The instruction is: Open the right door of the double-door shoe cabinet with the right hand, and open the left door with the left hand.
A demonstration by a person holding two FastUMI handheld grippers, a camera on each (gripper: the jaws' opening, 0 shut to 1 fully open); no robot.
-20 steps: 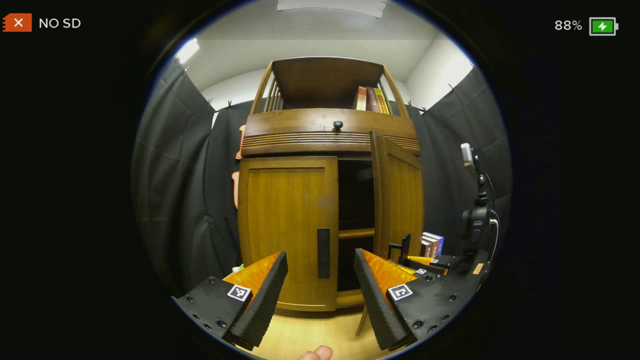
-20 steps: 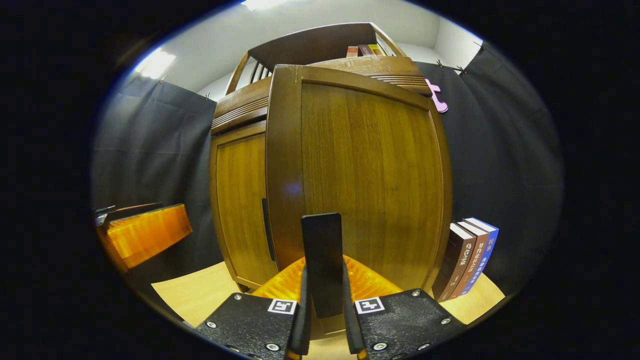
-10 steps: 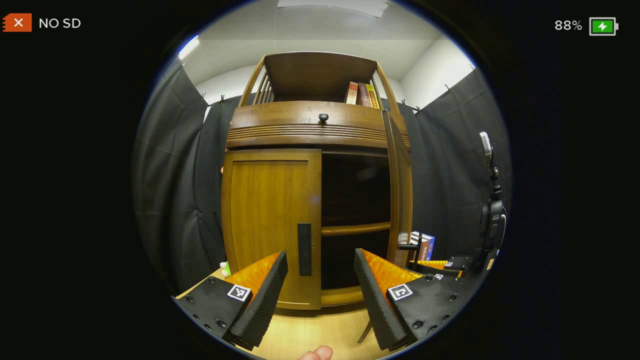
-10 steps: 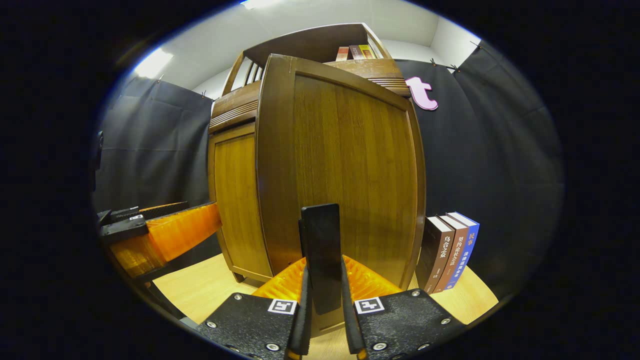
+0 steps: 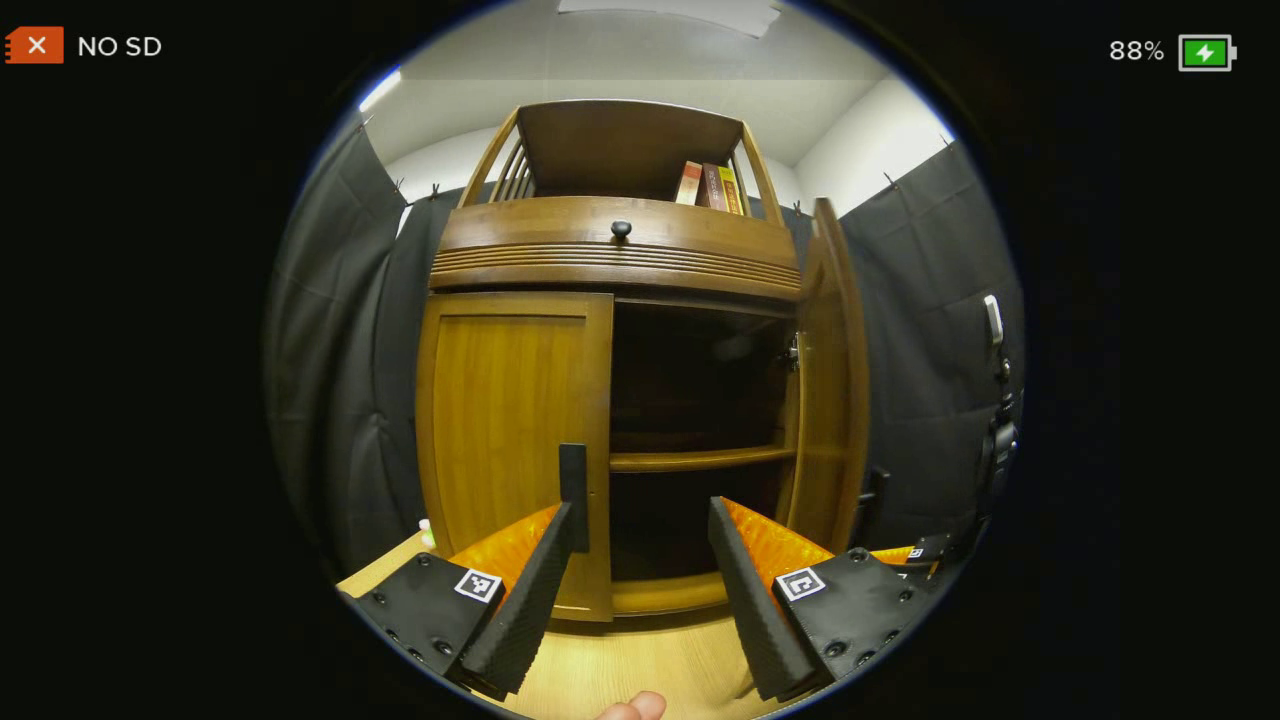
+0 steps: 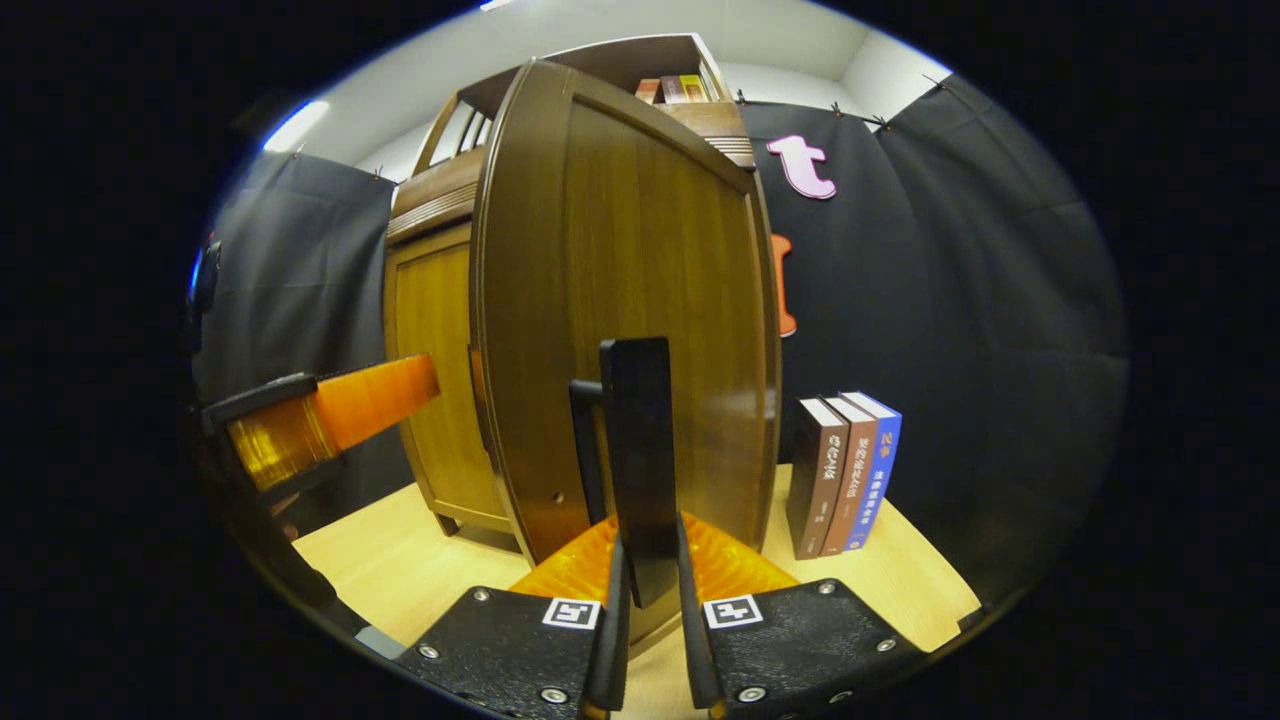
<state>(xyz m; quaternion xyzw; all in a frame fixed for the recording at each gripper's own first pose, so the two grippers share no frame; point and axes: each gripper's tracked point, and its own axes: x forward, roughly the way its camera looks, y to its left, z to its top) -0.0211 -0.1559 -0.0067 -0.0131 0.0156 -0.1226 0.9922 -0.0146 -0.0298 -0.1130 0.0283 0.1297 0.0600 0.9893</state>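
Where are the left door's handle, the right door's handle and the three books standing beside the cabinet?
left door's handle (image 5: 573, 490): left gripper view, on the middle of the dark bar.
right door's handle (image 6: 637, 440): right gripper view, on the bar's flat face above the fingers.
three books (image 6: 843, 470): right gripper view, on the middle spine.

My recording booth, black cloth walls (image 5: 930, 330), wooden cabinet (image 5: 610, 250) on a light table (image 6: 900, 580), books (image 6: 845, 470) beside it

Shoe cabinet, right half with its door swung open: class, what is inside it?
Inside the shoe cabinet, behind the open right door, one wooden shelf crosses a dark interior. No shoes show; the deep corners are too dark to judge.
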